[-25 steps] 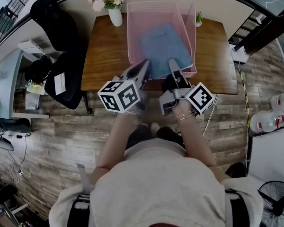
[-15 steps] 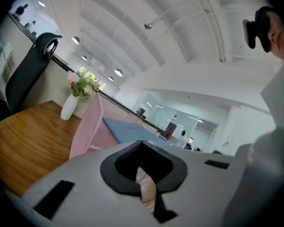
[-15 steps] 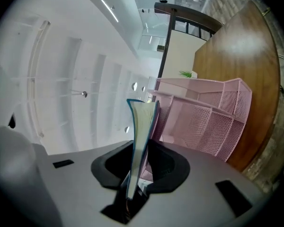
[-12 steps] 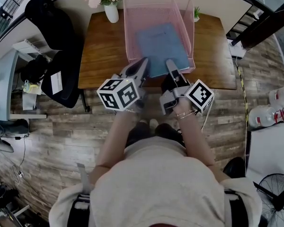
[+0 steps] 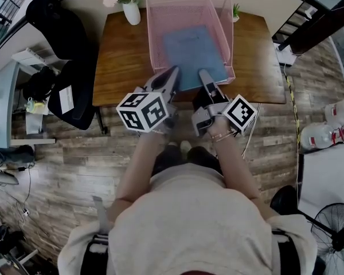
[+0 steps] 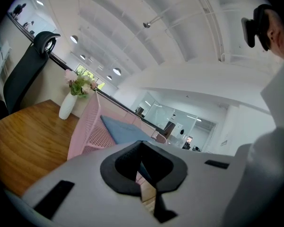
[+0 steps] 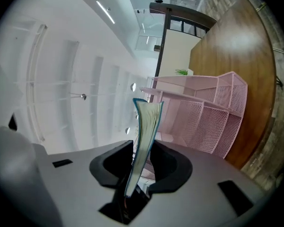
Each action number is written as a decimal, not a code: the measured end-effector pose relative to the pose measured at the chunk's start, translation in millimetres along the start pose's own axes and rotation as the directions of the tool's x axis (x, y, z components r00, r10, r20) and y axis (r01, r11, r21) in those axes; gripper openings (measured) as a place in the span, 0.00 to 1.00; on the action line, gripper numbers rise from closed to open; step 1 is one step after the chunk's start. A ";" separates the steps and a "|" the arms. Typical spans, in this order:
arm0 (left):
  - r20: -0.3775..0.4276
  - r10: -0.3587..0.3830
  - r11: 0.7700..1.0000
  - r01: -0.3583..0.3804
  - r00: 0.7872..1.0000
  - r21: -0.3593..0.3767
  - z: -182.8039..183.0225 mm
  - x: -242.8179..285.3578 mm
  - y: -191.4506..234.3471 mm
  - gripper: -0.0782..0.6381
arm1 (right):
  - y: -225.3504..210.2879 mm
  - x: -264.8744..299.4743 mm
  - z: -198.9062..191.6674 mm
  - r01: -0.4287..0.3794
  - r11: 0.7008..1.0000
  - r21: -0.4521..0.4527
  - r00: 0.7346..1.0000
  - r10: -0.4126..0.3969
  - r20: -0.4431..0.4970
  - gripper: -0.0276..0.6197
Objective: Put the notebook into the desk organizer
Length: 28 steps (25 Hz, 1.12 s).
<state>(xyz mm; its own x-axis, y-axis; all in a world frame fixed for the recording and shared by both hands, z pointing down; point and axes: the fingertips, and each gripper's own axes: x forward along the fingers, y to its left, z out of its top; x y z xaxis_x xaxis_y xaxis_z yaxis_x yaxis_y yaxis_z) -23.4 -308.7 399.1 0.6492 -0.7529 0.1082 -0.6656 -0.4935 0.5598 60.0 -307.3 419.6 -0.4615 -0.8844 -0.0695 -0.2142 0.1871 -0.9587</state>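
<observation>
Nearest the person, the left gripper point(image 6: 142, 150) had its jaws drawn together to a slit, with nothing plainly between them. The right gripper point(image 7: 142, 152) had just been easing its jaws apart. The near edge of the thin blue soft-cover notebook point(image 5: 195, 50) stood between them, loosely rather than pinched. The notebook lay flat inside the pink wire-mesh desk organizer point(image 5: 155, 39), its near edge at the open front. The organizer sat on the brown wooden desk point(image 5: 123, 67), with a white vase of pink flowers point(image 5: 131, 10) beyond. If a pad caught the cover as the gripper backed away, it would likely drag the notebook out again.
</observation>
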 end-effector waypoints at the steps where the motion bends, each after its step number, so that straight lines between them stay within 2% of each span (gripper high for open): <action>1: 0.000 0.000 1.000 0.000 1.000 -0.001 -0.1 -0.1 -0.2 0.11 | 1.2 -0.6 -0.1 -0.010 1.000 0.008 1.000 0.010 0.004 0.22; 5: 0.000 -0.003 1.000 0.003 1.000 -0.003 -0.7 -0.6 -1.2 0.11 | 1.4 -5.2 1.1 -0.017 1.000 -0.001 1.000 0.017 0.011 0.29; 9: 0.002 -0.001 1.000 0.001 1.000 -0.001 -1.7 -2.3 -2.0 0.11 | 2.0 -9.2 3.6 -0.017 1.000 -0.010 1.000 0.018 0.018 0.30; 24: 0.009 0.012 1.000 -0.012 1.000 -0.016 -6.1 -12.9 -3.0 0.11 | 8.4 -27.4 -15.9 -0.007 1.000 -0.018 1.000 0.007 0.009 0.23; 28: 0.010 0.014 1.000 -0.014 1.000 -0.016 -7.0 -13.5 -2.8 0.11 | 9.1 -28.8 -15.6 0.009 0.998 -0.063 1.000 -0.008 0.016 0.16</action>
<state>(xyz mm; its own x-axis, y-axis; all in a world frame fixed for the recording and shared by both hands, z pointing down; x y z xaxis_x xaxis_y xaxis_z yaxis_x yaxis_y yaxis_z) -27.7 -294.2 401.8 0.6363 -0.7639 0.1078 -0.6684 -0.4761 0.5715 57.8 -273.5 417.2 -0.4460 -0.8926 -0.0665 -0.2722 0.2060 -0.9399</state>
